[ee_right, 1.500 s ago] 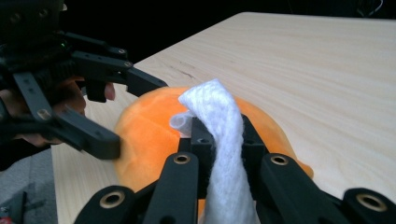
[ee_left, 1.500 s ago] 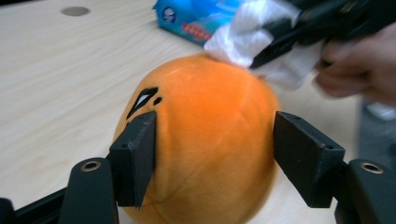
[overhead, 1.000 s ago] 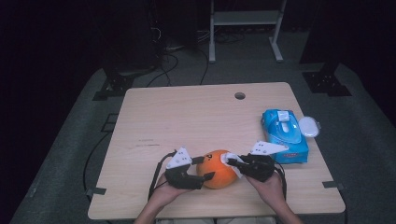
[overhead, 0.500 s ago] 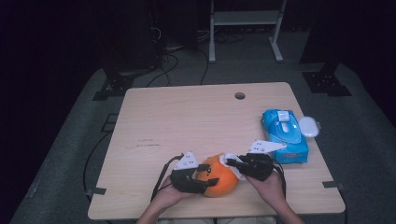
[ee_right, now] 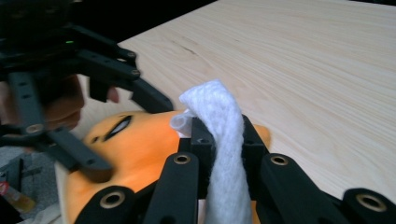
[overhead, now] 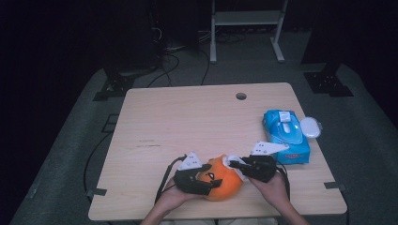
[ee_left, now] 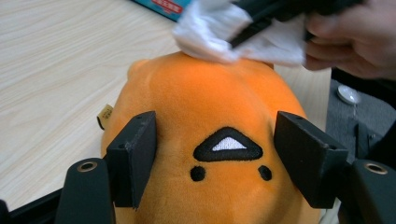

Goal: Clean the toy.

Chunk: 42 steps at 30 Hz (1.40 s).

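Right tool (ee_right: pixel 218 140): its two black jaws are clenched on a white wipe (ee_right: pixel 219 140). The wipe sticks up between them and folds over their tips.
Wipe: it touches the top of the orange plush toy (ee_left: pixel 219 107). In the left gripper view it is a white bunch (ee_left: pixel 233 32) on the toy, with a hand (ee_left: pixel 355 39) behind it.
Left tool (ee_left: pixel 224 154): its jaws sit on both sides of the toy's face and have just been opening a bit. The pads look like they rest against the soft sides, but I cannot tell how hard they press.
Orange plush toy: it sits at the near edge of the counter (overhead: pixel 197 117), between the two tools (overhead: pixel 193 176) (overhead: pixel 251 165). It has a black mouth shape and two small black dots. A small tan tag sticks out at its side.
Blue pack (overhead: pixel 286 136): it lies on the counter just past the right tool, with a white lid part beside it.
Counter: light wood, with a small round hole (overhead: pixel 241 96) near the far edge.
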{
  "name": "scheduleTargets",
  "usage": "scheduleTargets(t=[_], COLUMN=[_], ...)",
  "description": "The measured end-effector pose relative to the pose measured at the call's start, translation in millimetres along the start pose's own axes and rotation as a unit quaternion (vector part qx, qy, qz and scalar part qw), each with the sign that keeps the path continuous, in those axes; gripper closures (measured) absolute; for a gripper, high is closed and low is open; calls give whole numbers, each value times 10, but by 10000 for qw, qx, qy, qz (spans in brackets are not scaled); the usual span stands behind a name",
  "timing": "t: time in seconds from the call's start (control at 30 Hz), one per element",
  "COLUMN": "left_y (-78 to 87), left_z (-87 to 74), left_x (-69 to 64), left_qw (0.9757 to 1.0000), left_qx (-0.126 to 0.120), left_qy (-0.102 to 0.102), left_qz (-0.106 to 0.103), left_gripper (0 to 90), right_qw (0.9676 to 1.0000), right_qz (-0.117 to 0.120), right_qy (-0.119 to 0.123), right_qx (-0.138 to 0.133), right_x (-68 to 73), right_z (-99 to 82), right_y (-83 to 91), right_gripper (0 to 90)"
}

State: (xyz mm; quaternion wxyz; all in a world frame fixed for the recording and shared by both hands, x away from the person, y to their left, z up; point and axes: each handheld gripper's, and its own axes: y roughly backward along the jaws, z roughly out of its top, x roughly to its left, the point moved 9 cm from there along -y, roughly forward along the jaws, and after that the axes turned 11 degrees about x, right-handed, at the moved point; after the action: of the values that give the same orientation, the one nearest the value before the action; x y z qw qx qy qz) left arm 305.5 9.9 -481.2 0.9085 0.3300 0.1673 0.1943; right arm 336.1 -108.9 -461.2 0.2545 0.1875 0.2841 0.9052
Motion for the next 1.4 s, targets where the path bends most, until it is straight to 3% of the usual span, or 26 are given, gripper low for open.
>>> scheduleTargets(t=[0.07, 0.17, 0.27, 0.4, 0.5, 0.6, 0.73, 0.8, 0.87, 0.97, 1.13, 1.4], left_y=[5, 37, 61, -74, -156, -107, 15, -21, -94, -136, -80, -188], left_z=[2, 75, 198, 258, 224, 223, 339, 354, 334, 341, 409, 335], left_x=[-9, -9, -22, -60, -93, -77, -96, -140, -140, -104, -71, -12], left_qw=[10000, 9998, 9993, 9997, 10000, 9998, 9994, 9994, 9986, 9992, 9996, 9991], left_qx=[0, -157, -348, -206, -53, 3, -240, -138, 66, 96, 67, 365], left_qy=[-49, 53, 109, 94, -18, -43, -136, -264, -397, -248, -169, -53], left_qz=[-51, -117, 15, -12, 64, 172, 223, 187, 335, 289, 232, 218], left_gripper=[310, 274, 214, 175, 171, 170, 173, 174, 173, 177, 202, 211], right_qw=[10000, 9997, 9996, 9992, 9992, 9997, 9996, 9991, 9986, 9983, 9977, 9973], right_qz=[-32, -23, 142, 342, 318, 132, -120, -238, -333, -410, -488, -516], right_qy=[78, 184, 189, 118, 130, 89, -191, -240, -270, -202, -209, -190], right_qx=[44, 130, 157, 147, 197, 164, 172, 253, 319, 369, 431, 476], right_x=[25, 78, 112, 121, 102, -12, -251, -346, -415, -474, -553, -589], right_z=[-14, -60, -147, -251, -303, -328, -453, -532, -593, -651, -721, -744], right_y=[7, 31, 96, 198, 263, 396, 543, 586, 617, 648, 663, 658], right_gripper=[807, 806, 804, 803, 798, 797, 796, 795, 793, 786, 770, 668])
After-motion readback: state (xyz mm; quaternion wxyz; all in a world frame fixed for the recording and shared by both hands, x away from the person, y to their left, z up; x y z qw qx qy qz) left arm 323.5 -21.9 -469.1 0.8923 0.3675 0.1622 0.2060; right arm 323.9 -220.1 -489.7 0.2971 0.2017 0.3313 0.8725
